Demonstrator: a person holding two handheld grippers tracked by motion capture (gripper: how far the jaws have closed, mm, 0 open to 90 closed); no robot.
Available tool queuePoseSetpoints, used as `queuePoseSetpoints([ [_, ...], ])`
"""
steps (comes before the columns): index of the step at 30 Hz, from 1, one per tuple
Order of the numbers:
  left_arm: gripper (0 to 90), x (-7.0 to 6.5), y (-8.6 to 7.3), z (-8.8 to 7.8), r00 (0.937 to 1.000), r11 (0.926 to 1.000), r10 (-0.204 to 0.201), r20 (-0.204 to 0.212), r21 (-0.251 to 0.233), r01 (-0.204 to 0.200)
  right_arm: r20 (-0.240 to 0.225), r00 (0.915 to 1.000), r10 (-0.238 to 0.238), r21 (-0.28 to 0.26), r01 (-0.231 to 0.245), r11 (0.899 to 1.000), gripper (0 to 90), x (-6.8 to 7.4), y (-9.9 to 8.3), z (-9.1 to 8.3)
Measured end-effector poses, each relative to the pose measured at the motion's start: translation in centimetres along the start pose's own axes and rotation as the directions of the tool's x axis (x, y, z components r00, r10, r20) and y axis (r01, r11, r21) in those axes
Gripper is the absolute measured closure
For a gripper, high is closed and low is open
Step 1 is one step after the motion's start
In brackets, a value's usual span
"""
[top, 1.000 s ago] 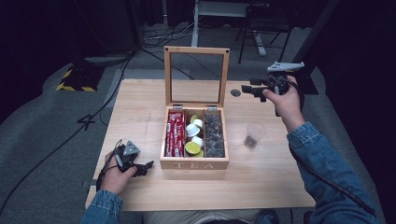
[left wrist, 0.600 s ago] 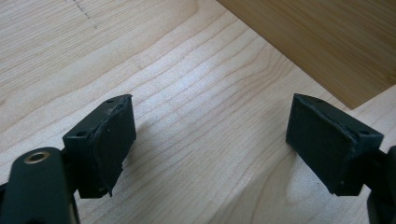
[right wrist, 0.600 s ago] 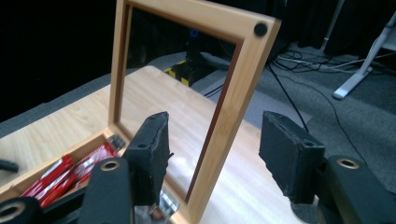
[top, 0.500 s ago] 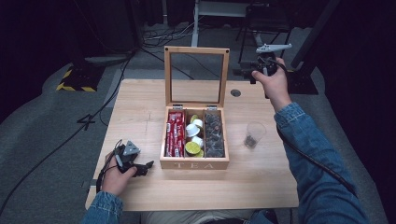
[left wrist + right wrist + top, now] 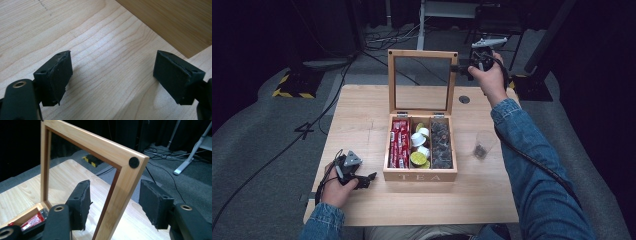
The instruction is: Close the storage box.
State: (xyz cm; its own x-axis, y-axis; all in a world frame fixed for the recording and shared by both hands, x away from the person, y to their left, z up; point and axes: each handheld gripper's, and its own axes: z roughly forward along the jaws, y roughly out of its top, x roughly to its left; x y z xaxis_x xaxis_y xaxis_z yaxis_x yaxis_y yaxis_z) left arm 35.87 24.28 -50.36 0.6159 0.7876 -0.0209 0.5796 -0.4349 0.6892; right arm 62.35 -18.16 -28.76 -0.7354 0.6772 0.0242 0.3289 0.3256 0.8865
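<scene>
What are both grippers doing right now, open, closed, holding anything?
Left gripper: open, empty, over the pale wooden table.
Right gripper: open, jaws on either side of the upright glass-paned wooden lid of the tea box, not yet clamped.

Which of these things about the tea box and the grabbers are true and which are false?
1. The tea box has its lid standing open. True.
2. The right gripper has its fingers on either side of the lid's frame. True.
3. The left gripper holds a red packet. False: its fingers are open over bare table.
4. The clear cup sits inside the box. False: it stands on the table, right of the box.
</scene>
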Motion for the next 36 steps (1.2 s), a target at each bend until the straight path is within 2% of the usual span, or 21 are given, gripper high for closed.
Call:
queuePoseSetpoints([
  [4, 16.1, 0.0, 0.0, 0.0, 1.0000, 1.0000, 0.001, 0.004, -0.001, -0.001, 0.020, 0.9997, 0.011, 0.007, -0.011, 1.000, 43.4, -0.3, 0.4, 0.8],
  [8, 16.2, 0.1, 0.0, 0.1, 1.0000, 1.0000, 0.006, 0.005, -0.002, -0.006, 0.002, 0.9996, 0.027, 0.001, -0.027, 1.000, 43.9, -0.3, 0.5, 1.4],
  [12, 16.2, 0.1, 0.1, 0.1, 1.0000, 1.0000, 0.006, 0.008, -0.003, -0.006, 0.015, 0.9994, 0.030, -0.002, -0.030, 1.000, 44.8, 0.1, 0.5, 1.4],
  [15, 16.1, 0.1, 0.1, 0.1, 1.0000, 1.0000, 0.006, 0.008, -0.003, -0.006, 0.023, 0.9997, 0.008, 0.010, -0.008, 1.000, 48.3, 0.4, 0.7, 0.8],
  [19, 16.2, 0.2, 0.2, 0.2, 1.0000, 1.0000, 0.007, 0.006, 0.000, -0.007, 0.010, 0.9999, -0.004, 0.014, 0.004, 1.000, 54.0, 0.6, 0.8, -0.1],
  [22, 16.2, 0.2, 0.2, 0.2, 1.0000, 1.0000, 0.008, 0.006, -0.002, -0.008, 0.006, 0.9999, -0.012, 0.002, 0.012, 1.000, 58.4, 1.0, 0.7, -0.7],
  [31, 16.2, 0.2, 0.2, 0.3, 1.0000, 1.0000, 0.007, 0.005, -0.004, -0.007, -0.024, 0.9978, -0.063, 0.001, 0.063, 0.998, 63.2, 2.6, 0.4, -3.2],
  [36, 16.2, 0.2, 0.2, 0.3, 1.0000, 1.0000, 0.006, 0.004, -0.004, -0.006, -0.046, 0.9950, -0.088, -0.017, 0.088, 0.996, 64.7, 3.7, -0.2, -4.6],
])
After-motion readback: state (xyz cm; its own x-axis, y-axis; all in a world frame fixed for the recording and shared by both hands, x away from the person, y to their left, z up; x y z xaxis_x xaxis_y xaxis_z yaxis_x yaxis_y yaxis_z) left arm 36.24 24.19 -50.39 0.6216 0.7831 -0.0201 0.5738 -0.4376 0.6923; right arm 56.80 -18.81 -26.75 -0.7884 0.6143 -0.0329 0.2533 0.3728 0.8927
